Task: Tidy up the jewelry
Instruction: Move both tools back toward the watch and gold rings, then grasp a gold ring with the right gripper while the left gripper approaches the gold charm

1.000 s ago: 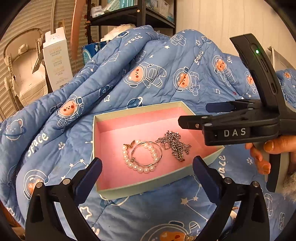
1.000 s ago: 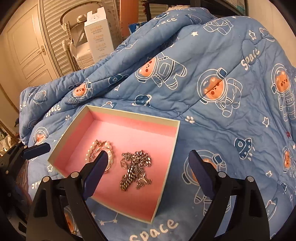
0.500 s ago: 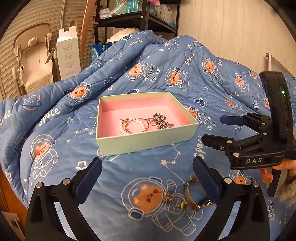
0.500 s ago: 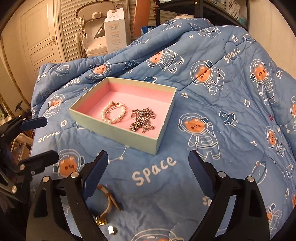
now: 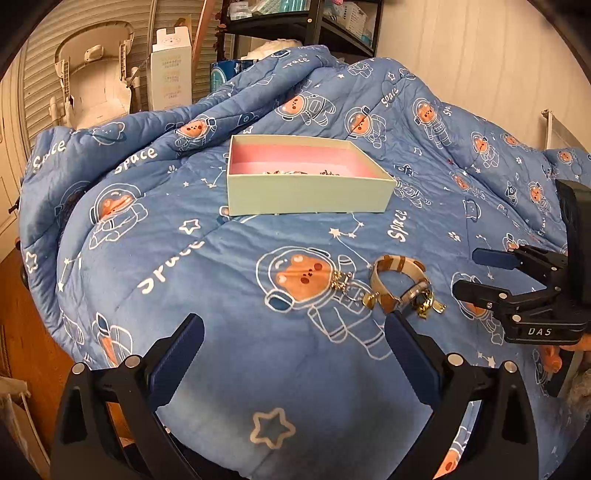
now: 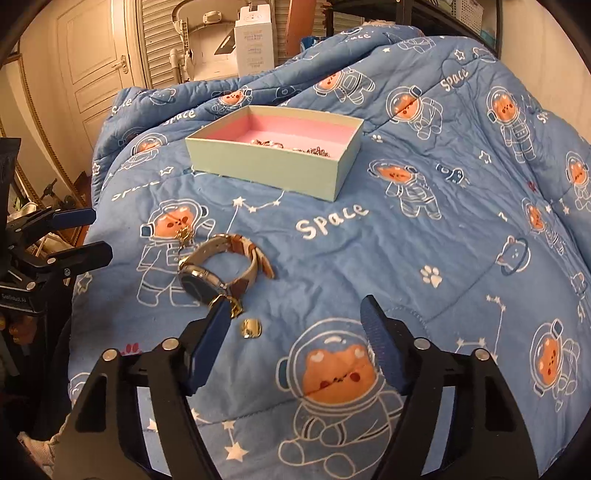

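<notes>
A pale green box (image 5: 306,195) with a pink lining sits on the blue quilt (image 5: 207,280), and jewelry (image 5: 295,172) just shows over its rim. Nearer lies a tan-strapped watch (image 5: 397,278) with small gold pieces (image 5: 428,304) beside it. My left gripper (image 5: 295,343) is open over bare quilt, left of the watch. In the right wrist view the box (image 6: 258,166) stands beyond the watch (image 6: 218,269), with a gold piece (image 6: 251,328) close by. My right gripper (image 6: 295,332) is closing with nothing between its jaws; its left finger is next to the watch.
The quilt (image 6: 424,229) rises in folds behind the box. Past it stand a white carton (image 5: 171,75), a cream plastic seat (image 5: 96,74) and a dark shelf (image 5: 295,22). A white panelled door (image 6: 96,62) is at the left. Each gripper shows in the other's view.
Both grippers have drawn back from over the box toward the near quilt. The watch and gold pieces have come into view. The right jaws stand narrower than before.
</notes>
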Demonstrator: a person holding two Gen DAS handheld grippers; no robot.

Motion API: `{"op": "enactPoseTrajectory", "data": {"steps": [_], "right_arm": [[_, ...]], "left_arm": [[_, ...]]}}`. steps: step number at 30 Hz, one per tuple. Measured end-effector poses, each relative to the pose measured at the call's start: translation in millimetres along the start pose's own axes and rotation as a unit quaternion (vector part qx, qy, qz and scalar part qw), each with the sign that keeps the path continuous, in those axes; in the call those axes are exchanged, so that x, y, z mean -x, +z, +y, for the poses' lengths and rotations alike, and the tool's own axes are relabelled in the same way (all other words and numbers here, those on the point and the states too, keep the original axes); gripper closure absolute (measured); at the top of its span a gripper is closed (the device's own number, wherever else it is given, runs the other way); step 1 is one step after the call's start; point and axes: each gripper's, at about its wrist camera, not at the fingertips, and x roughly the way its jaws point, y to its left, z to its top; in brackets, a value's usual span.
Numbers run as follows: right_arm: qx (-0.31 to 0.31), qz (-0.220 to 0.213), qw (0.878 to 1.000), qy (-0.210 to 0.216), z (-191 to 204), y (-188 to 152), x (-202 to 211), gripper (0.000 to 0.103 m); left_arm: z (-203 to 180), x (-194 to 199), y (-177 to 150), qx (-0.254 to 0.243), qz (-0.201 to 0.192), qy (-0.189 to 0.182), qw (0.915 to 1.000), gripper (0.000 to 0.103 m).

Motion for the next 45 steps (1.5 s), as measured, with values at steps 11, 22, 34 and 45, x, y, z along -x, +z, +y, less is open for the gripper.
{"op": "enactPoseTrajectory", "data": {"steps": [11,22,34,45], "right_arm": [[0.021,0.024,0.999,0.006,22,-18,-17,0.066],[0.015,0.022,0.999,0.02,23,-15,-24,0.089],[-0.001,0.019,1.0,0.02,21,-18,-22,0.089],[-0.003,0.02,1.0,0.018,21,-19,-23,0.089]], "left_arm": [[-23,-2,-15,-0.001,0.008,-0.007,0.9999,0.022],[-29,-17,-11,-0.014,0.022,-0.007,0.9996,0.043],[-19,-50,18,-0.044,0.04,-0.009,0.9982,0.066],[-23,-71,32,-0.004,0.05,-0.039,0.998,0.081]]}}
